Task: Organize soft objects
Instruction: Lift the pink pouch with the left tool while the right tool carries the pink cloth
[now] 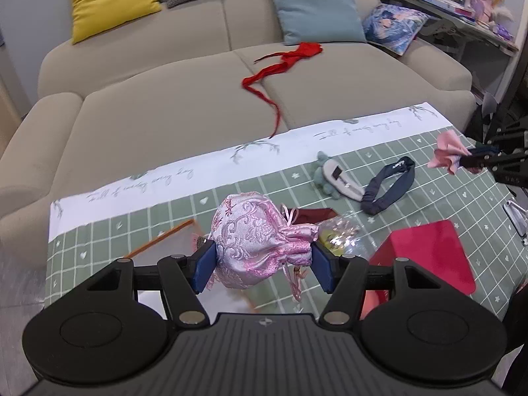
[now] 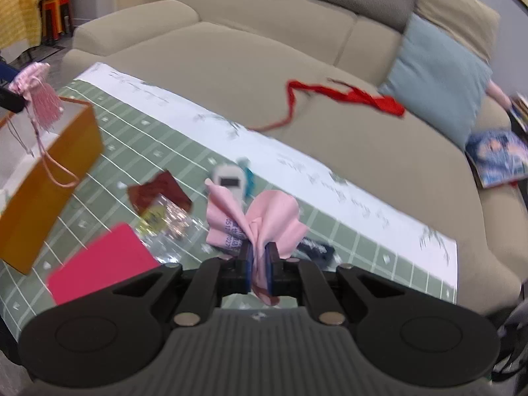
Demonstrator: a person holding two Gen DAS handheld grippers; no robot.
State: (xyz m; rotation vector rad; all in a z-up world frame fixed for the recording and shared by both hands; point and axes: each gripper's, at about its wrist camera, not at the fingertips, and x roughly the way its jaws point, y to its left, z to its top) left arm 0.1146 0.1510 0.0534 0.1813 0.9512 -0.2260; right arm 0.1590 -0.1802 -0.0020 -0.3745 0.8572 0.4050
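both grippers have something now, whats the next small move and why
Probably carry the pink brocade pouch, clamped in the left hand-held gripper, over the open orange bag beside it; the right hand-held gripper only pinches a light pink cloth.

We look along the right hand-held gripper (image 2: 259, 270), its blue pads pinching a crumpled pink cloth (image 2: 260, 217) above the green checked desk (image 2: 363, 247). An orange box (image 2: 49, 181) stands left, and a red ribbon (image 2: 346, 95) lies on the beige sofa (image 2: 231, 66).
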